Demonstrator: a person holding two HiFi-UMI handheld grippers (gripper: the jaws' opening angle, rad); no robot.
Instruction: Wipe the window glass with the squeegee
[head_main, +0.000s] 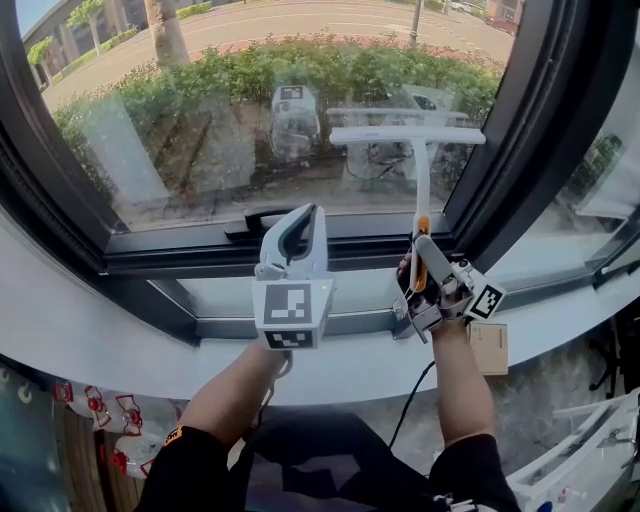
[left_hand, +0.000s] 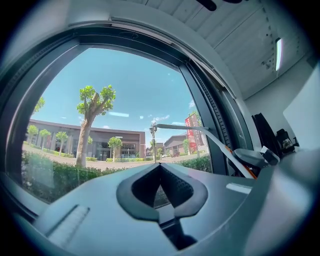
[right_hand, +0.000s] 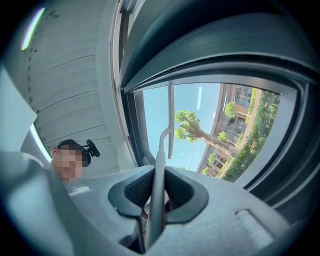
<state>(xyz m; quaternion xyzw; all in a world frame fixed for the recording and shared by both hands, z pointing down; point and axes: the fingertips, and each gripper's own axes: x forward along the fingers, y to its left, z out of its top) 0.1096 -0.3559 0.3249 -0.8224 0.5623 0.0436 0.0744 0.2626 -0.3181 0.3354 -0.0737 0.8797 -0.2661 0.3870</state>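
Head view: a wiping stroke is in hand. The right gripper (head_main: 426, 262) pinches the handle of the squeegee (head_main: 407, 135), whose blade lies level on the window glass (head_main: 200, 110), near the right frame post (head_main: 545, 110). The next move likely needs even pressure and a straight pull. The black window handle (head_main: 262, 220) lies below and to the left. A cardboard box (head_main: 488, 347) sits on the sill.

Left gripper view: the left gripper (left_hand: 160, 172) has its jaws pressed together, holding nothing, with the squeegee (left_hand: 200, 131) to its right.

Right gripper view: the right gripper (right_hand: 156, 176) is clamped on the squeegee (right_hand: 170, 115) shaft.
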